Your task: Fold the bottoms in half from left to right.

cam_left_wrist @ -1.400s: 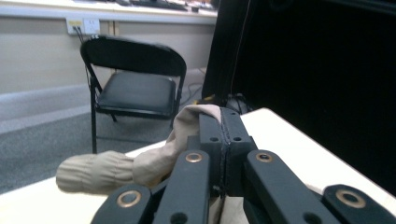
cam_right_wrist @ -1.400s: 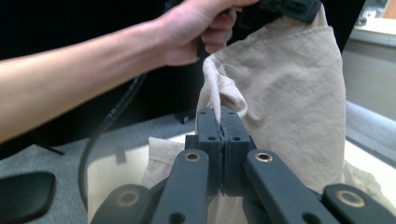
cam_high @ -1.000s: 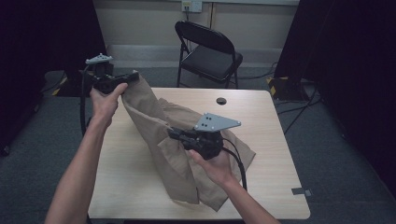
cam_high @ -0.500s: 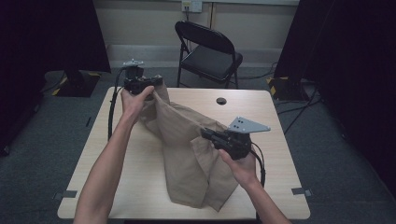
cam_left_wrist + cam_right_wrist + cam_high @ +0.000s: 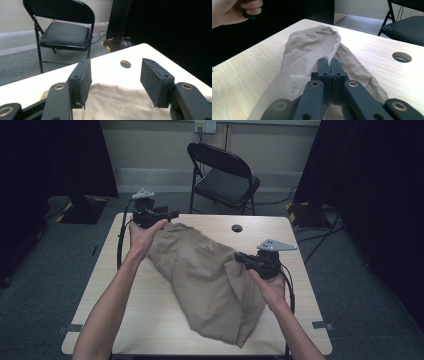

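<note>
A light wooden table (image 5: 150,320) takes up the middle of the high view, with a round cable hole (image 5: 237,228) near its far edge and grey carpet all around it. Across the tabletop lies a pair of khaki trousers (image 5: 205,280) — spread on a slant from the far left corner down toward the near edge, where a loose end folds over just inside the table's rim. Beyond the table stands a black folding chair (image 5: 225,175), its seat facing the table, well apart from it. The person's two forearms come in from the near side, one to each end of the garment. The left gripper (image 5: 167,215) sits at the far left corner of the table, right at the upper end of the trousers; in the left gripper view its jaws have just been opening and now stand released and wide apart, the cloth (image 5: 117,102) lying flat below and between them with neither pad (image 5: 86,80) pressing on it. The right gripper (image 5: 241,257) is over the right side of the trousers, near the middle of the table — in the right gripper view its jaws are clenched tight together on a raised fold of the khaki fabric (image 5: 312,50), which drapes away on both sides of them toward the table's far corner.
</note>
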`<state>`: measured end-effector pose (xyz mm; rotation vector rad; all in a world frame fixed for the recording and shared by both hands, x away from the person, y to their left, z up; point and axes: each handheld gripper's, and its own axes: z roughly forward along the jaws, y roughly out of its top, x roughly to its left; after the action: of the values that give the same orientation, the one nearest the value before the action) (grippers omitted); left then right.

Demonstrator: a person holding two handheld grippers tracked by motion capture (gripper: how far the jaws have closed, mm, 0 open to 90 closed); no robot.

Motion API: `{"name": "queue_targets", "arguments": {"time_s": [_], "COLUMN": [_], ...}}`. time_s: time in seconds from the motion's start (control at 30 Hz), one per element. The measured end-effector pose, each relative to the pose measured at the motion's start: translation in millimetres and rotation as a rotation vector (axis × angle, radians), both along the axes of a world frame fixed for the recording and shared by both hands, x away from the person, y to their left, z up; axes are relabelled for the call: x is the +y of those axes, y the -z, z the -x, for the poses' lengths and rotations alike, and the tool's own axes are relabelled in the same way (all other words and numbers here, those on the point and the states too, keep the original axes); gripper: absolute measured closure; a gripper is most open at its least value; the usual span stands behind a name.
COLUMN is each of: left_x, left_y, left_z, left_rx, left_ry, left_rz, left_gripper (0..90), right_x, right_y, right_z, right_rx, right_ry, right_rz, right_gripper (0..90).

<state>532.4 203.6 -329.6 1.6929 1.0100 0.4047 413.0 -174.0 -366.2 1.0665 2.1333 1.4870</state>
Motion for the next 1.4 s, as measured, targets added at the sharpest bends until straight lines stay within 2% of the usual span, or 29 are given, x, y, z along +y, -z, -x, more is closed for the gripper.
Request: {"name": "queue_targets", "arguments": {"time_s": [0.07, 0.13, 0.17, 0.23, 0.3, 0.33, 0.47, 0.5, 0.57, 0.63, 0.67, 0.7, 0.73, 0.77, 0.83, 0.87, 0.9, 0.93, 0.97, 1.03, 1.07, 1.1, 1.13, 1.17, 1.2, 1.27, 1.4], "left_x": [4.0, 4.8, 5.0, 6.1, 9.2, 10.8, 19.0, 21.1, 23.8, 24.6, 24.5, 24.0, 23.8, 23.1, 22.2, 21.3, 20.5, 20.8, 21.0, 21.6, 22.5, 23.9, 25.4, 27.4, 29.6, 33.0, 38.2], "left_y": [8.2, 12.5, 18.6, 29.2, 38.8, 43.0, 52.6, 53.8, 55.8, 57.8, 59.1, 60.4, 61.4, 62.6, 65.0, 66.6, 67.8, 68.8, 69.9, 71.1, 72.1, 72.9, 73.7, 74.2, 75.0, 76.6, 83.1], "left_z": [9.8, 12.7, 16.1, 23.3, 29.8, 32.5, 37.0, 37.4, 37.8, 38.1, 38.6, 39.5, 40.9, 42.2, 43.9, 44.7, 45.5, 46.3, 47.6, 49.6, 51.8, 53.6, 54.7, 55.8, 56.9, 59.3, 64.8], "left_rx": [-0.013, -0.01, 0.009, 0.02, 0.032, 0.037, 0.065, 0.066, 0.069, 0.073, 0.074, 0.073, 0.066, 0.058, 0.063, 0.065, 0.067, 0.071, 0.074, 0.089, 0.09, 0.089, 0.094, 0.096, 0.092, 0.094, 0.097], "left_ry": [-0.005, 0.001, 0.01, 0.011, 0.019, 0.016, 0.008, 0.006, 0.002, 0.004, 0.005, 0.003, 0.004, 0.006, 0.016, 0.017, 0.015, 0.022, 0.02, 0.032, 0.037, 0.034, 0.032, 0.029, 0.021, 0.014, 0.015], "left_rz": [0.006, -0.002, -0.017, -0.052, -0.052, -0.054, -0.069, -0.07, -0.07, -0.072, -0.077, -0.073, -0.076, -0.073, -0.08, -0.088, -0.089, -0.09, -0.084, -0.093, -0.102, -0.102, -0.106, -0.109, -0.103, -0.091, -0.098], "left_gripper": [41.0, 40.8, 40.2, 39.5, 39.5, 39.5, 39.5, 39.4, 39.2, 39.2, 39.3, 39.7, 40.8, 41.1, 41.1, 41.2, 41.2, 41.1, 41.0, 40.9, 41.0, 41.0, 41.0, 41.1, 41.1, 41.0, 41.0], "right_x": [-4.7, -6.1, -7.9, -12.0, -21.2, -24.9, -36.4, -40.2, -52.3, -54.7, -57.8, -60.1, -62.4, -64.8, -67.5, -67.4, -66.1, -65.8, -65.8, -64.4, -63.8, -61.3, -58.1, -51.5, -51.5, -44.3, -32.5], "right_y": [-3.3, -2.8, -0.6, 7.1, 17.3, 21.4, 33.4, 36.8, 44.5, 46.8, 49.7, 52.1, 54.6, 57.4, 61.2, 62.6, 63.3, 63.5, 63.0, 60.7, 60.4, 62.4, 66.0, 76.9, 76.9, 87.9, 100.5], "right_z": [-4.0, -5.2, -6.9, -9.9, -15.0, -17.2, -29.3, -34.5, -43.5, -45.4, -47.1, -47.6, -48.5, -50.1, -48.0, -46.6, -44.7, -43.2, -40.7, -33.8, -29.9, -26.3, -24.6, -24.0, -24.0, -25.9, -32.9], "right_rx": [-0.002, -0.001, 0.004, 0.018, 0.049, 0.054, 0.087, 0.101, 0.134, 0.136, 0.136, 0.115, 0.106, 0.118, 0.106, 0.109, 0.106, 0.106, 0.104, 0.076, 0.077, 0.089, 0.106, 0.14, 0.14, 0.153, 0.177], "right_ry": [0.004, 0.002, 0.001, 0.014, 0.041, 0.056, 0.071, 0.086, 0.123, 0.133, 0.146, 0.145, 0.15, 0.16, 0.175, 0.176, 0.192, 0.192, 0.177, 0.166, 0.14, 0.115, 0.1, 0.082, 0.082, 0.085, 0.067], "right_rz": [-0.002, 0.001, 0.008, 0.048, 0.031, 0.038, 0.102, 0.146, 0.148, 0.15, 0.157, 0.161, 0.164, 0.161, 0.149, 0.142, 0.16, 0.16, 0.141, 0.124, 0.091, 0.086, 0.108, 0.127, 0.127, 0.144, 0.181], "right_gripper": [89.2, 89.2, 89.2, 89.1, 89.1, 89.0, 88.3, 88.1, 85.7, 84.8, 87.4, 87.9, 86.6, 86.3, 83.8, 78.9, 72.7, 73.9, 73.9, 75.2, 76.0, 75.0, 73.5, 67.9, 67.9, 60.1, 52.4]}}
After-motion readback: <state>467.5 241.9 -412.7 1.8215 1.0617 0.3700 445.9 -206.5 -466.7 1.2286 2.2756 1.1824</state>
